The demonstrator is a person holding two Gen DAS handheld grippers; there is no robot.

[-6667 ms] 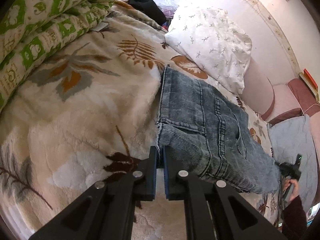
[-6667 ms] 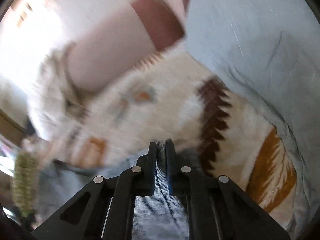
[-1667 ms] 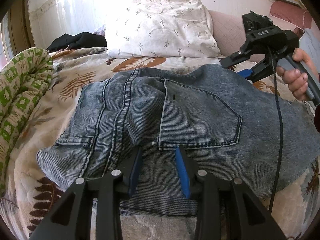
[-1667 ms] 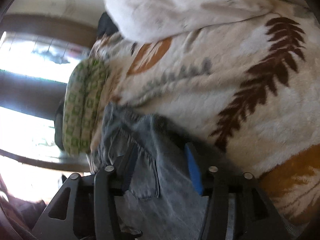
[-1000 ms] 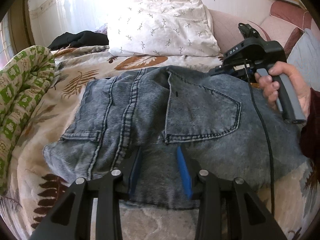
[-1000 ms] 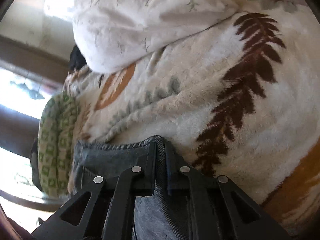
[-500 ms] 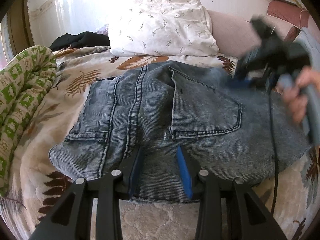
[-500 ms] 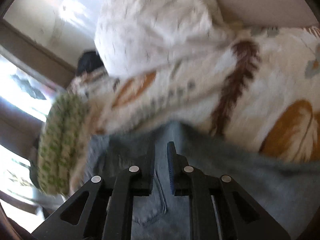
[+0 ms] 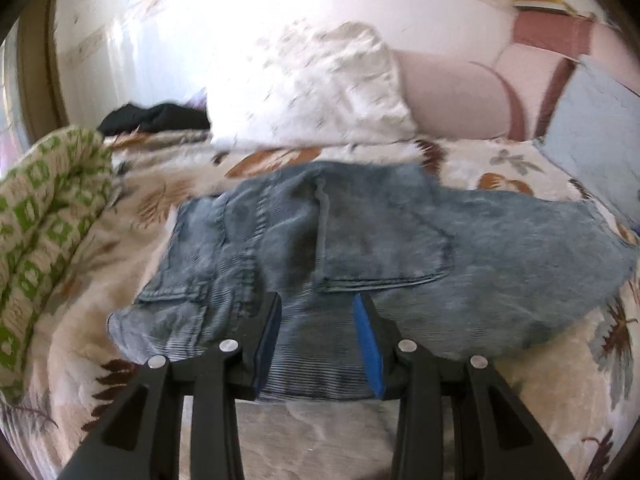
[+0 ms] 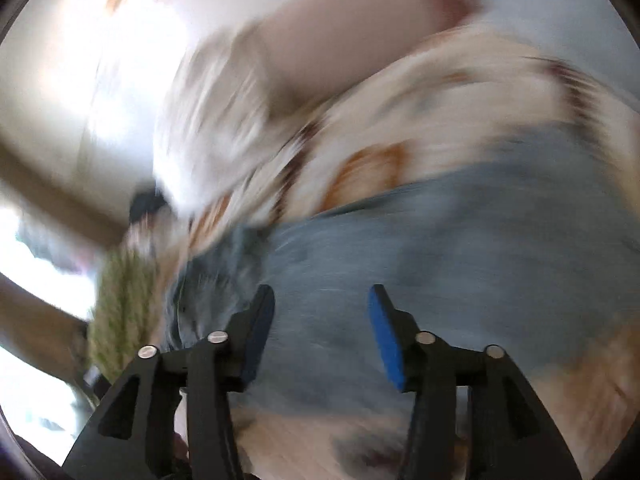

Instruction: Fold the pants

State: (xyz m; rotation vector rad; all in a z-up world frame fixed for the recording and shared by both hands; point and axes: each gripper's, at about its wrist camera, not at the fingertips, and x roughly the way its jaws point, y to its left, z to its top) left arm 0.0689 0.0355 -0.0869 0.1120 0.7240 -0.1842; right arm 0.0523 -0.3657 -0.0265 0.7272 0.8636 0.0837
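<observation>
The blue denim pants lie folded on the leaf-print blanket, back pockets up, seat toward me. My left gripper is open and empty, its fingers hovering over the near edge of the pants. My right gripper is open and empty above the denim; its view is heavily motion-blurred. The right gripper does not show in the left wrist view.
A white patterned pillow and a pink headboard stand behind the pants. A green-and-white rolled quilt lies along the left. A dark garment lies at the back left. A pale blue cushion is at the right.
My right gripper let go of the pants edge, opened wide and swung away, leaving the left wrist view. The pants lie flatter. My left gripper stayed open and pulled back slightly.
</observation>
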